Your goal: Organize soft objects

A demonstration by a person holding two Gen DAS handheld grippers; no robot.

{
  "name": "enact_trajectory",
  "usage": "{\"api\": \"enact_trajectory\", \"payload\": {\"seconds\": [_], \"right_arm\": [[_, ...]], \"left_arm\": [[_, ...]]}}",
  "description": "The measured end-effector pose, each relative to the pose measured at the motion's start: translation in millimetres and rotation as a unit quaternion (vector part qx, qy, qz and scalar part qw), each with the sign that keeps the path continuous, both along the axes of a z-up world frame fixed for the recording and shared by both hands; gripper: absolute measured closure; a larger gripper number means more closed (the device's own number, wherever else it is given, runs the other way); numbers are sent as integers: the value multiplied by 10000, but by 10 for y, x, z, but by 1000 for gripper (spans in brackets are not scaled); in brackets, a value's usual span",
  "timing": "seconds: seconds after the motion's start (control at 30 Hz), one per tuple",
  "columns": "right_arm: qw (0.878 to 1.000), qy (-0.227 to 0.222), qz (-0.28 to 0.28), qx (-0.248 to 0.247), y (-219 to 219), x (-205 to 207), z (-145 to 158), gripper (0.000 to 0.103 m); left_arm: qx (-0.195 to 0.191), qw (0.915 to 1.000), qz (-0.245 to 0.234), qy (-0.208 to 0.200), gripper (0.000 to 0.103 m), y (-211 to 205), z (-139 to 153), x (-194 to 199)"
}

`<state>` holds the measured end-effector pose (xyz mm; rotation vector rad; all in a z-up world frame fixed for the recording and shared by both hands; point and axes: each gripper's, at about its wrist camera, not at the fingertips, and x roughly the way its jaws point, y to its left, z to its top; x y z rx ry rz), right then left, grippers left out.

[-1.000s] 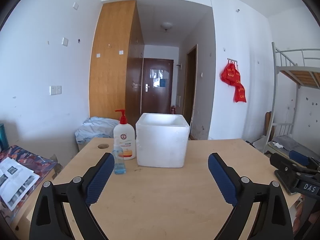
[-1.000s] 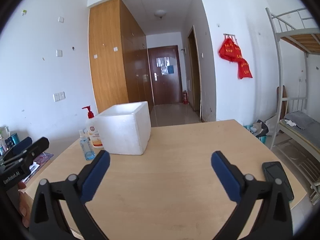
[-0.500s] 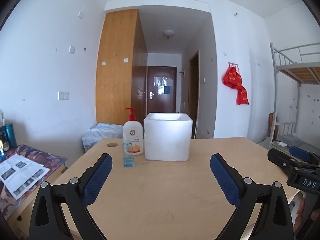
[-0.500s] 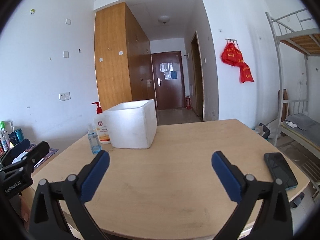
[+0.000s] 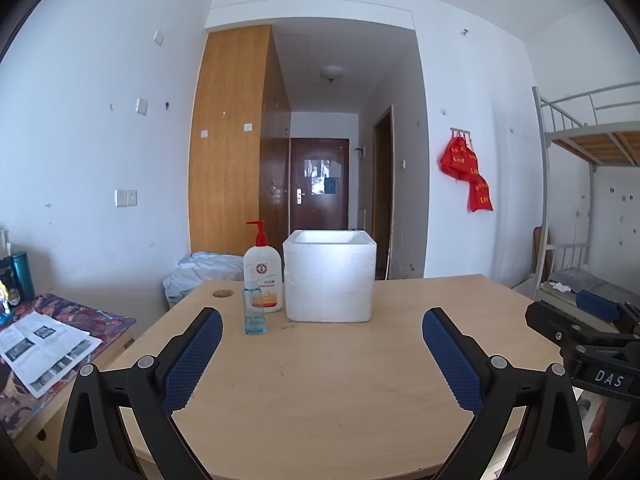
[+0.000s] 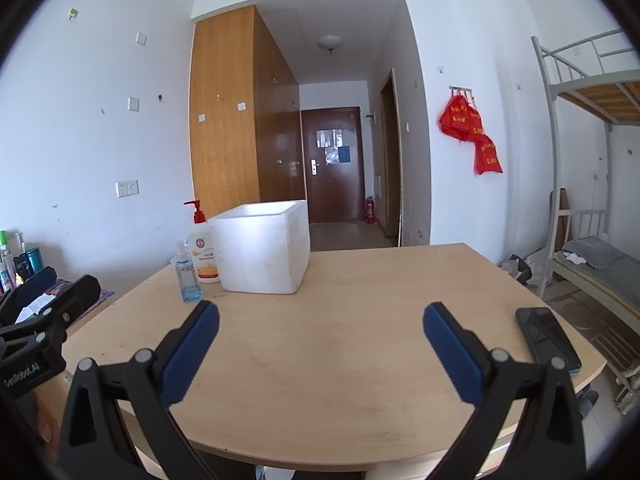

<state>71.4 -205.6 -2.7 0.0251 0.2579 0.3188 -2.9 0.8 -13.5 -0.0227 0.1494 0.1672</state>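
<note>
Both of my grippers have pulled back and tilted up over the last second, so the white foam box (image 5: 330,276), which filled more of the left view before, now sits smaller at centre frame on the worktop (image 5: 320,380). That retreat tells me, I think, that I am only surveying: no soft object shows on the worktop in either view, so the task's things are out of sight, and nothing has been sorted yet. I take the foam box as the likely container; its open top faces up, but from this low angle I cannot see whether anything lies inside. Just left of it, touching or nearly so, stands the pump bottle (image 5: 263,276) with the small clear bottle (image 5: 254,312) in front. In the right view a dark phone (image 6: 546,338) lies near the worktop's right edge. My left gripper (image 5: 320,340) hangs with fingers spread wide and holding nothing; my right gripper (image 6: 320,336) is the same, wide and bare. Crumpled pale bedding (image 5: 204,272) lies beyond the worktop, left of centre.
</note>
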Motion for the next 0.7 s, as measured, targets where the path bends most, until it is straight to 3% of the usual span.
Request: {"api": "enact_trajectory", "payload": {"seconds": [0.7], "right_arm": [[10000,-8,-23,17,-26,-47,5,0]], "left_arm": [[47,10000,-11,18,3,-24,3,-44]]}}
